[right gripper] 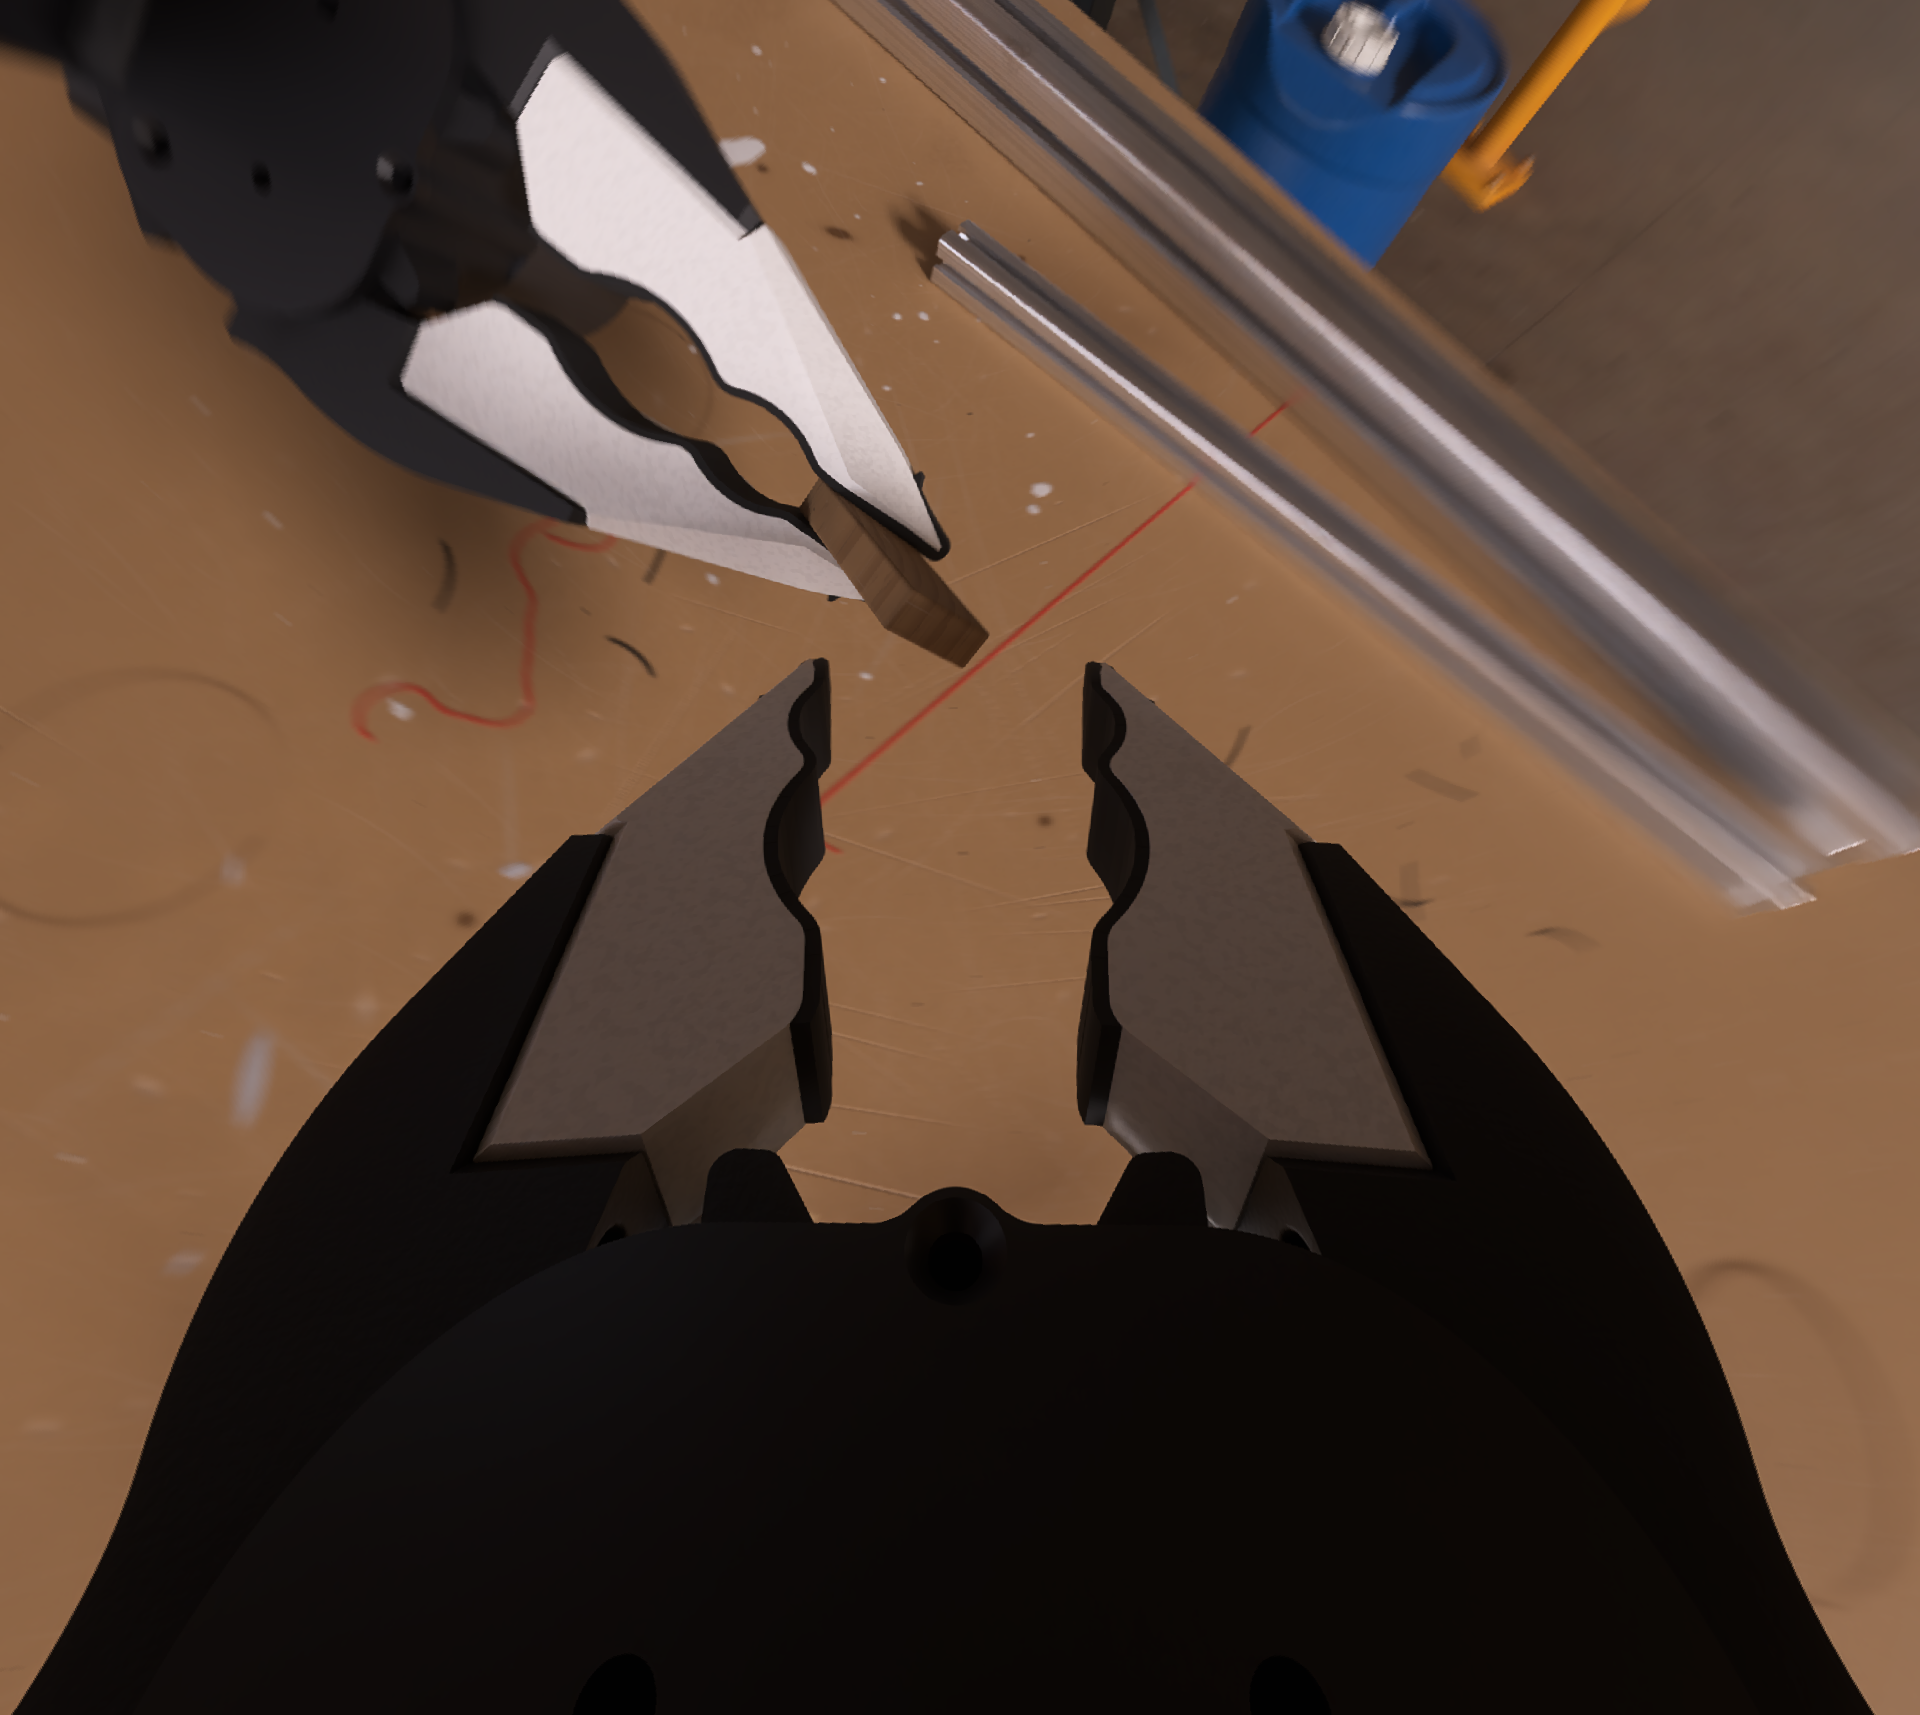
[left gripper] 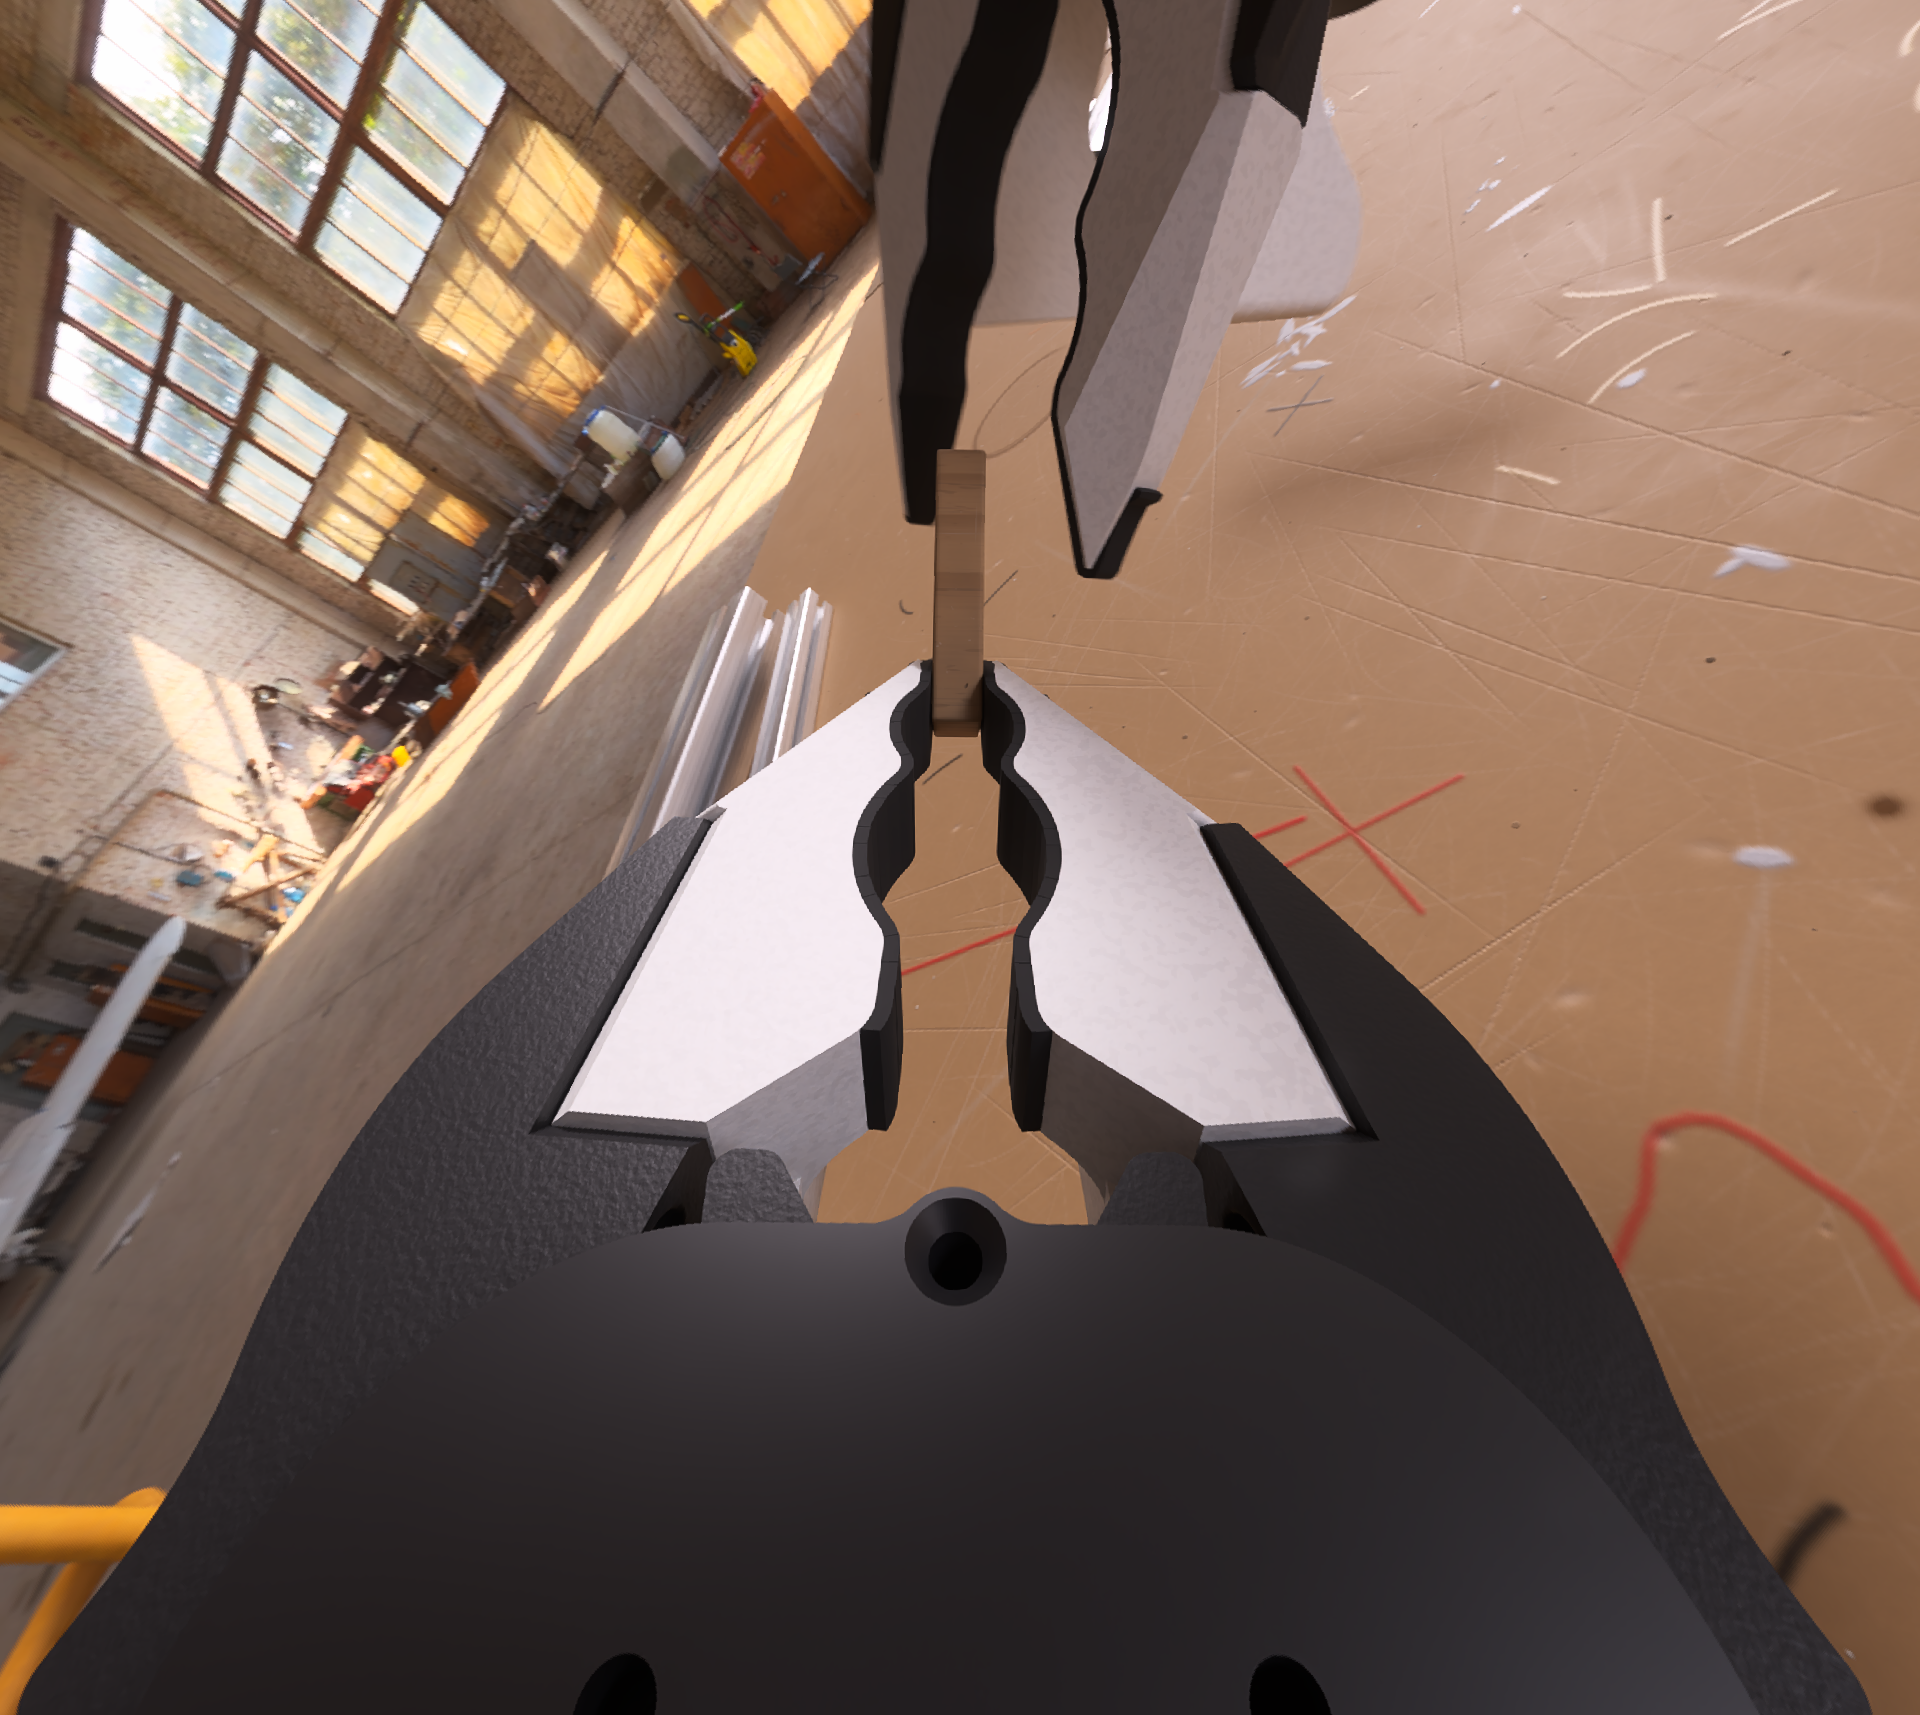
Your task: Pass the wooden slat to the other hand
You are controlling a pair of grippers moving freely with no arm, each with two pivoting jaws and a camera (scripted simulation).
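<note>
While my left gripper [left gripper: 956,689] pinches the wooden slat [left gripper: 958,595] by its near end at the very fingertips, the handover is only half made — the receiving grip is not yet taken. My right gripper [right gripper: 956,678] hangs with its fingers spread wide and nothing between them; in its own view the slat's free end [right gripper: 899,590] pokes out toward 5 o'clock from the left gripper, just beyond my right fingertips at about 11 o'clock. From the left wrist view, the right gripper comes in from 12 o'clock, one finger beside the slat's far end. Next, I judge, the right must centre on that free end and clamp before the left lets go — both poised above the scuffed workbench [right gripper: 1039,959].
</note>
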